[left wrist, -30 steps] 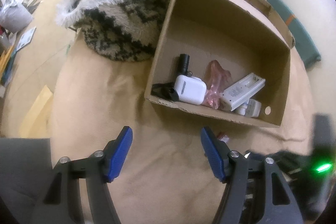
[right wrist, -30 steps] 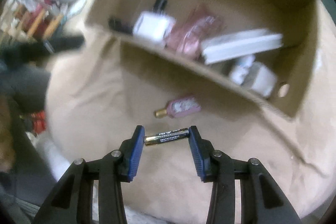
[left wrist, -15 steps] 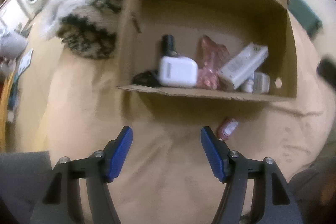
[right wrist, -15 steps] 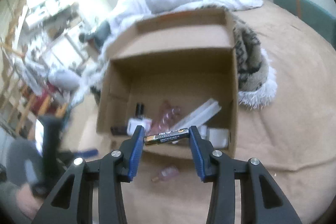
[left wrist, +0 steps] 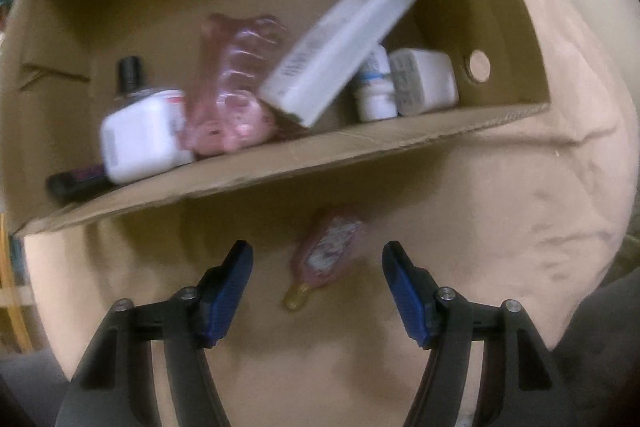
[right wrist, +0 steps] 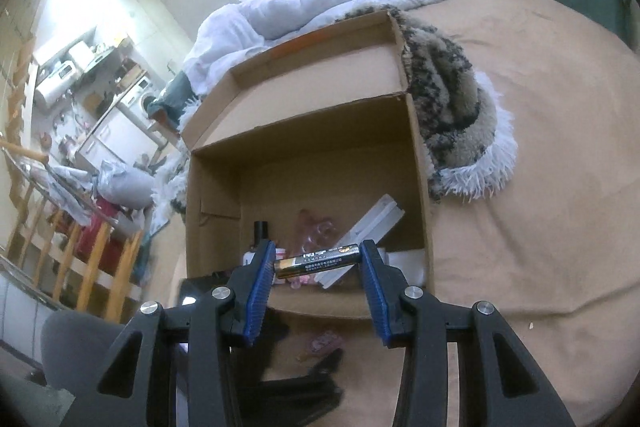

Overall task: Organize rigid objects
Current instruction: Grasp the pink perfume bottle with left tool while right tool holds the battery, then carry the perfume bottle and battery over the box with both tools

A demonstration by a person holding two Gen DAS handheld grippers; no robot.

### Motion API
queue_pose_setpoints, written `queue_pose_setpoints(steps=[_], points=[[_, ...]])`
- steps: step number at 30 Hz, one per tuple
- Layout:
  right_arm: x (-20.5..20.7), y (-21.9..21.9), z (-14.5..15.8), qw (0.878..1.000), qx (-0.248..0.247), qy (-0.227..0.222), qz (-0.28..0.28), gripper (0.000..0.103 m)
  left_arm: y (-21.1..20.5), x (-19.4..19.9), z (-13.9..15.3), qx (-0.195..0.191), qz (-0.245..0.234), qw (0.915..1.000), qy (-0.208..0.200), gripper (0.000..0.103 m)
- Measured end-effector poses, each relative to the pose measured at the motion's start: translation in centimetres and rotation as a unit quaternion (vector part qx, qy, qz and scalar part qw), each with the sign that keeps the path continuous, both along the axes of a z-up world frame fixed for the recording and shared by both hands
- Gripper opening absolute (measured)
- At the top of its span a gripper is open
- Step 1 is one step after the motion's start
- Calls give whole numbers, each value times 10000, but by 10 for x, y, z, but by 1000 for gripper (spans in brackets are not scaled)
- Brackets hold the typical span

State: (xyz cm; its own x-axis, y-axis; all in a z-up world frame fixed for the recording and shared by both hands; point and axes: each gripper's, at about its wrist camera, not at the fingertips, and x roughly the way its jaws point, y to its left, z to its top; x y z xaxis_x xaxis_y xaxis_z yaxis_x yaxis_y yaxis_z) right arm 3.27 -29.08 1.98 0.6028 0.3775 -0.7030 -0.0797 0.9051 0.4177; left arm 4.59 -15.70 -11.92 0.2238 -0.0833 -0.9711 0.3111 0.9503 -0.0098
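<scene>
Right gripper [right wrist: 318, 263] has gone from low over the bed [right wrist: 540, 187] to up in front of the cardboard box [right wrist: 416, 163], jaws pinching the battery [right wrist: 318, 261] end to end, held crosswise just above the near wall. Looks like a drop-in comes next; battery not yet inside

Left gripper [left wrist: 316, 279] has closed in from well back: jaws spread, nothing held, now straddling the small pink bottle [left wrist: 326, 255] that lies on the bed just outside the box's near wall, gold cap pointing toward the camera. Fingers not touching it yet, view is motion-blurred

Box already holds a white case [left wrist: 140, 135], dark-capped bottle [left wrist: 130, 75], pink wrapper [left wrist: 236, 83], long white carton [left wrist: 340, 47], small white bottle [left wrist: 374, 87] and white charger [left wrist: 424, 81]. My read: battery and pink bottle are the last two loose pieces
</scene>
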Motion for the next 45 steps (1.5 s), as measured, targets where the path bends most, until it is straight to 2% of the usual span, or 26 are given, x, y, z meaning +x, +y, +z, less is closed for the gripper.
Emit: queue_pose_setpoints(steps=[7,10,11,16,22,36,45], points=[[3,1,-3,9999,87,86,33,45,-21,4,-17,176,-249,9995,90,47],[4,3,-4,9999,70,105,67,45,-22,6,-16,237,-282,9993,3,26],[4,3,-5,9999,78,126,69,45,-24,7,-17,219,-295,9993,5,23],[6,1,-7,9997,106,198,23,45,-20,11,-14,270,-194,9994,0,23],[7,3,-9,9997,15,243,16,45,14,12,2,218,142,9996,-58,23],[7,11,-10,9993,-263,228,109,45,90,-10,83,-118,673,9954,-672,23],[23,20,-12,9984,-477,187,245,45,108,21,129,-198,916,9872,-1289,23]])
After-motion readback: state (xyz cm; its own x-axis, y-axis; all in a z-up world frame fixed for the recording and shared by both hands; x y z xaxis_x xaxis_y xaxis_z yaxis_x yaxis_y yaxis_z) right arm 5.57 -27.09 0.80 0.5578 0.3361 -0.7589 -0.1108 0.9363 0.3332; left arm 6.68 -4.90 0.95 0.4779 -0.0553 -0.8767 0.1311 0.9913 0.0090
